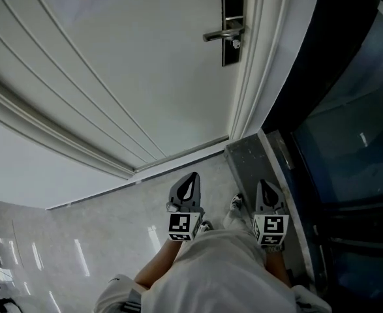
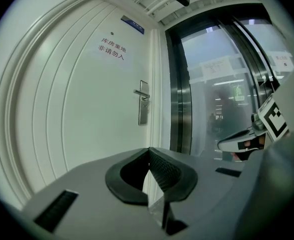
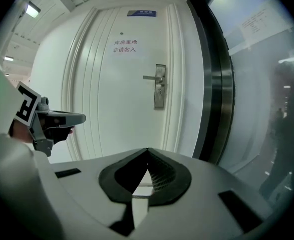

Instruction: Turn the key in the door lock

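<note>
White panelled door (image 1: pixel 145 77) is faced across pale floor (image 1: pixel 113 240). Left tool (image 1: pixel 192 178) is clenched on nothing. Door lock (image 1: pixel 232 26) is mounted at the door's right edge, well apart from both tools. Right tool (image 1: pixel 264 185) is clenched empty too.

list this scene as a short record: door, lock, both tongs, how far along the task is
door: white panelled door, closed
lock: dark metal plate with silver lever handle, at the door's right edge
left tongs: shut, empty, short of the door
right tongs: shut, empty, short of the door
task: lock not yet reached
</note>
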Motion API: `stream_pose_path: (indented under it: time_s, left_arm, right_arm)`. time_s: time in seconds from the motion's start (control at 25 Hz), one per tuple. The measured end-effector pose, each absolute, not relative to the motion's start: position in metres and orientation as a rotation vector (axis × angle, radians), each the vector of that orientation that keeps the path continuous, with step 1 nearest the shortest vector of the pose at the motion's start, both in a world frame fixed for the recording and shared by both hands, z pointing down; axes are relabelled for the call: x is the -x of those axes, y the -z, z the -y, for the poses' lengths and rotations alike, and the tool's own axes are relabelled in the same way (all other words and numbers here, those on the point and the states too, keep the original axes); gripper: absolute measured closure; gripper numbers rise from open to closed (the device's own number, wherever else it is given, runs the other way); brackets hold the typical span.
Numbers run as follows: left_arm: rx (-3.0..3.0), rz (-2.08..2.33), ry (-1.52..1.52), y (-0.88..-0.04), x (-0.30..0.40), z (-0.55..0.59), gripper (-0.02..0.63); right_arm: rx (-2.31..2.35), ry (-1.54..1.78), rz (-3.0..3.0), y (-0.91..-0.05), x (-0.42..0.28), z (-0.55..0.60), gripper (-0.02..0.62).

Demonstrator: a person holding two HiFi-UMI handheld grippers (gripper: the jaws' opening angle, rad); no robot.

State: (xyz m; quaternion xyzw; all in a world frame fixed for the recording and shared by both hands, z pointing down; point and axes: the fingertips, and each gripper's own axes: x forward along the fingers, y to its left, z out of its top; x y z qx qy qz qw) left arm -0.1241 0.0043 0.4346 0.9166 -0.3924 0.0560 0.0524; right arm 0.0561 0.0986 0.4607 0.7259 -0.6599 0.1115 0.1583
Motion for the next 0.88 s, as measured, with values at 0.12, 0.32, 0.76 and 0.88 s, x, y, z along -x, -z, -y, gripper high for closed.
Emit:
stream_pose_path:
  time_s: [0.12,0.32,0.76,0.88]
  left_arm:
    - [-2.790,1.274,-0.145,-0.418,0.112,0.018,0.597]
    - [-2.732,1.431,-0.166,-0.409,0.095,0.053,0.597]
    - [-2.640,1.668,-0.210,-0.401,0.052,0.091,0.597]
    - [-2.638,1.711,-0.215,-0.395,0.050,0.098,0.597]
  right_arm:
    - [-2.049,-0.292,1.936,-0.456,-0.079,-0.064,0.594]
    - [-1.977,-0.288,2.044,-0.451,-0.108,-0.011,0.594]
    - [-1.806,-0.274,2.224,-0.452,-0.153,0.069,0.594]
    - [-1.772,-0.278,2.248,-0.455,-0.156,0.086,0.594]
